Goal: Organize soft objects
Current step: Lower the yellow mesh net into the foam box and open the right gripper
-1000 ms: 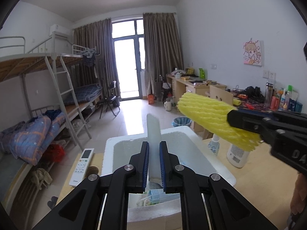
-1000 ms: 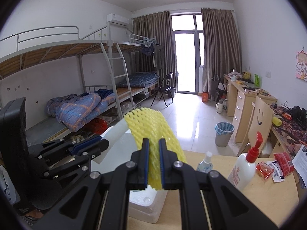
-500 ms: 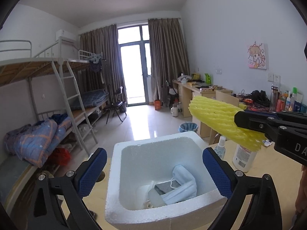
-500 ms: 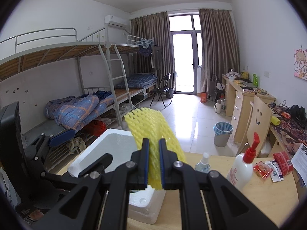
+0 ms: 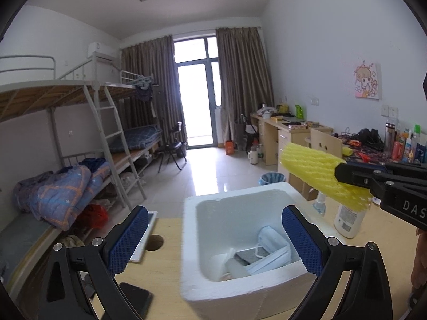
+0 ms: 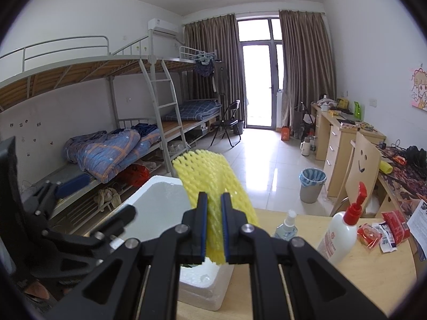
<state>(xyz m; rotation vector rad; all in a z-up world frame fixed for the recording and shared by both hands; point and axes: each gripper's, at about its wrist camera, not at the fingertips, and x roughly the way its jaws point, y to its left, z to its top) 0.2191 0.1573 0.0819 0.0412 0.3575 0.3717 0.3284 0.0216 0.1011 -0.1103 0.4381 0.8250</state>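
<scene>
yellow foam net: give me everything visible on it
The foam net is a bright yellow mesh sleeve, soft-looking foam with a diamond lattice and a ragged open far end. The right hand-held gripper is shut on its near end, squeezing it flat between the blue pads; nothing else touches it. It sticks out tilted, held in the air above the right rim of the white foam box, not yet inside.

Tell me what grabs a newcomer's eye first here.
The bright yellow foam net sleeve, pinched in the right gripper, juts out above the white foam box on the wooden table. The left gripper stands wide open over the box, where a white face mask lies.
</scene>
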